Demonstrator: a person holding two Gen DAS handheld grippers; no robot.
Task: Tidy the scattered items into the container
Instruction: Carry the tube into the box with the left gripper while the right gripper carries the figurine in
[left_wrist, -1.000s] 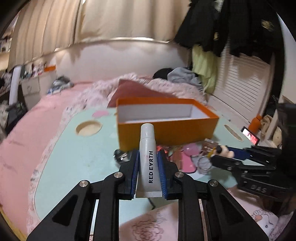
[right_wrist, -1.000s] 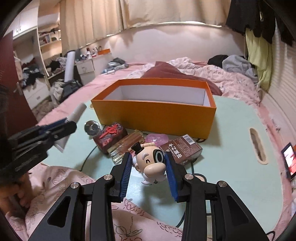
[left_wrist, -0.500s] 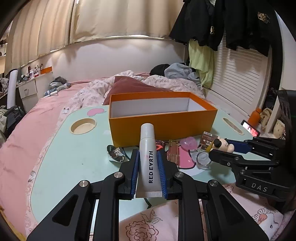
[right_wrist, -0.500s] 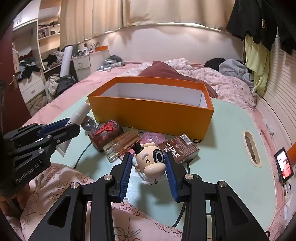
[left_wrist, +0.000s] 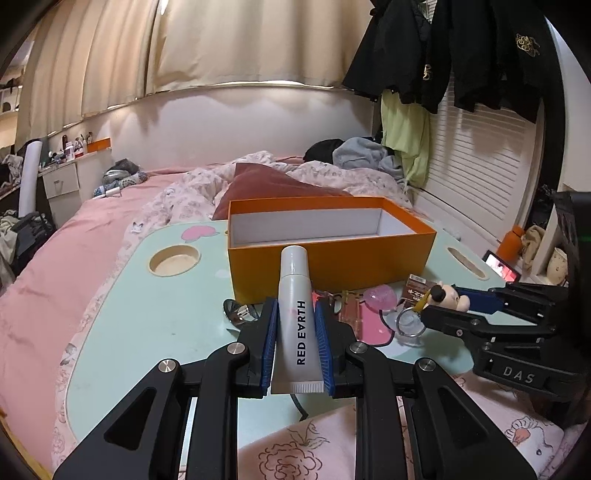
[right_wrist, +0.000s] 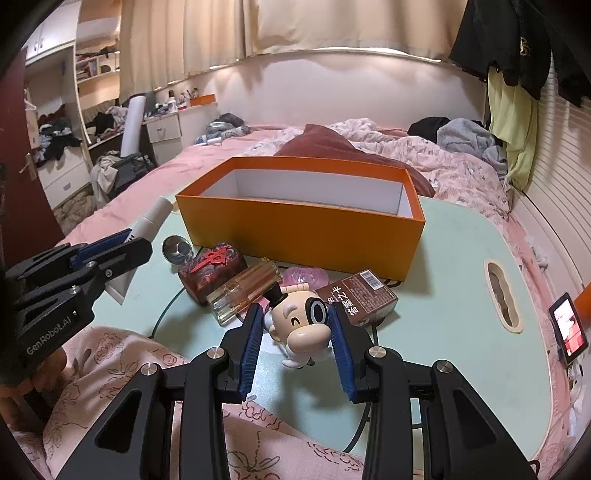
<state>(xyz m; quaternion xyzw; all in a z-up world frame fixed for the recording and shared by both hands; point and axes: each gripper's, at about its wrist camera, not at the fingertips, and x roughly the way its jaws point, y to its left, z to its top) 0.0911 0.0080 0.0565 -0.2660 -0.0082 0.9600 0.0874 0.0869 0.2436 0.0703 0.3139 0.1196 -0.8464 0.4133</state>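
An open orange box (left_wrist: 332, 266) (right_wrist: 303, 229) with a white inside stands on the pale green lap table (left_wrist: 155, 314) (right_wrist: 454, 266). My left gripper (left_wrist: 295, 325) (right_wrist: 110, 247) is shut on a white "RED EARTH" tube (left_wrist: 295, 317), held above the table in front of the box. My right gripper (right_wrist: 297, 332) (left_wrist: 458, 301) is shut on a small cartoon figurine (right_wrist: 303, 325) (left_wrist: 448, 295), just above the table. Loose on the table before the box lie a red marbled block (right_wrist: 212, 266), an amber glass bottle (right_wrist: 243, 291), a pink piece (right_wrist: 306, 275) and a brown packet (right_wrist: 364, 295).
A metal spoon-like piece (right_wrist: 177, 249) lies left of the red block, and a black cable (right_wrist: 166, 314) loops over the table. The table has a round cup recess (left_wrist: 173, 260) and a slot (right_wrist: 502, 299). A phone (right_wrist: 567, 328) lies at right. Pink bedding surrounds everything.
Both views have shifted slightly, showing the box from a little higher. Both grips are unchanged.
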